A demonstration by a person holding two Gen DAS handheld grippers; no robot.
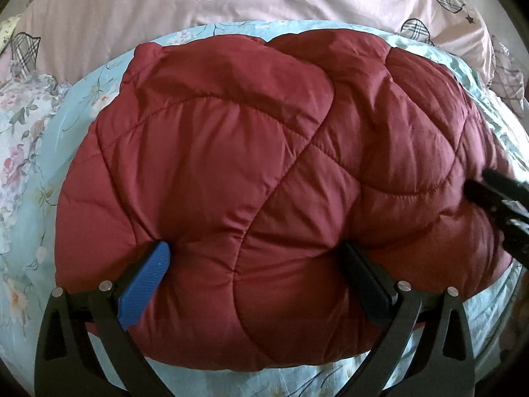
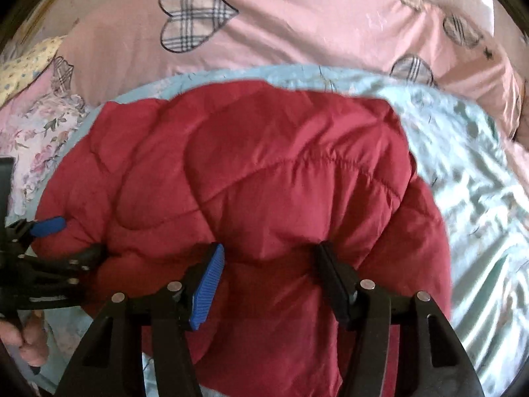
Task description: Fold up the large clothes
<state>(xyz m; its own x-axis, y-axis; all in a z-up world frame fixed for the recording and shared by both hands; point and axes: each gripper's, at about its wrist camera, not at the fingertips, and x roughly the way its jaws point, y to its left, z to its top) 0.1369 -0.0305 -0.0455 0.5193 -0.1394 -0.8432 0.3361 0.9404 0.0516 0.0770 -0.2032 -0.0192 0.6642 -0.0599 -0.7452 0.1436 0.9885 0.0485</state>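
A dark red quilted puffer jacket (image 1: 251, 152) lies folded into a thick bundle on a light blue floral sheet (image 1: 39, 205). My left gripper (image 1: 256, 253) is wide apart, its blue pad (image 1: 145, 287) and black pad pressed into the near edge of the bundle. In the right wrist view the jacket (image 2: 264, 172) fills the middle. My right gripper (image 2: 269, 258) also straddles a thick fold of its near edge, jaws apart. The left gripper shows at the left of that view (image 2: 53, 241); the right gripper shows at the right edge of the left wrist view (image 1: 496, 198).
A pink duvet with plaid hearts (image 2: 297, 29) lies bunched behind the jacket. A floral pillow (image 1: 16, 125) is at the left. Crumpled light blue sheet (image 2: 469, 172) spreads to the right. A hand (image 2: 26, 340) holds the left gripper handle.
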